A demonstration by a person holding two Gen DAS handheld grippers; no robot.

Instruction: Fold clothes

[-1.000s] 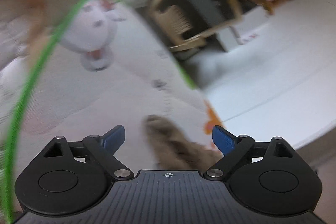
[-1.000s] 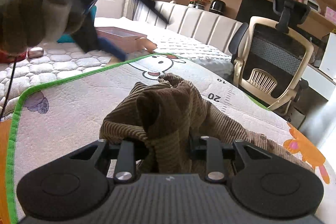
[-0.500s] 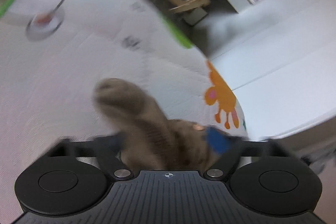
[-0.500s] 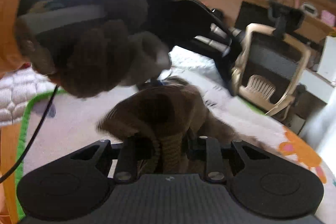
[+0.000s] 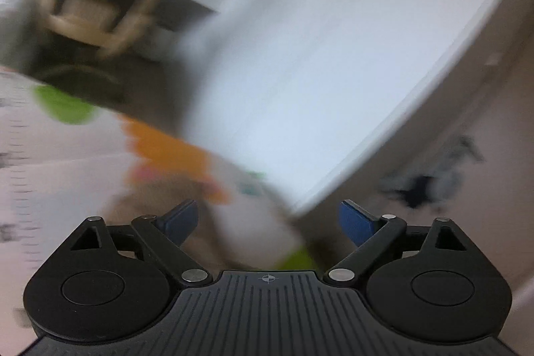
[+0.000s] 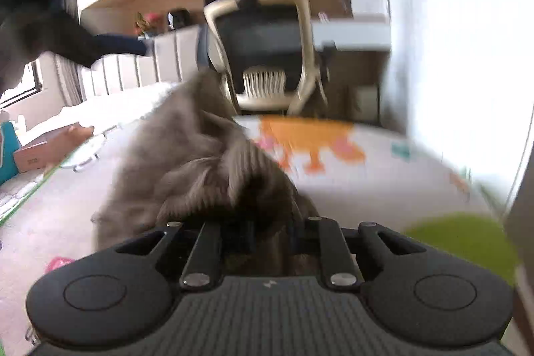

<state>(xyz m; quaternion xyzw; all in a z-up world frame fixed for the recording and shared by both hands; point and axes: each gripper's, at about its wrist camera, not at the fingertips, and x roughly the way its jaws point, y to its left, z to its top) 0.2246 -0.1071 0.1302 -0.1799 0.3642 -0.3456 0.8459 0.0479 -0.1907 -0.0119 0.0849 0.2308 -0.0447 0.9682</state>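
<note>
While my right gripper (image 6: 270, 232) is clamped on the brown corduroy garment (image 6: 200, 162) over the mat (image 6: 367, 189), I'd re-aim the left gripper (image 5: 267, 219), jaws just reopened w/ nothing btwn, at a hem.

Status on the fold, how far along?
Early. Done: no fold visible. In hand: right tool shut on the bunched brown corduroy garment; left tool, jaws just opened, holds nothing. Left: spreading and folding it on the cartoon-print mat.
</note>
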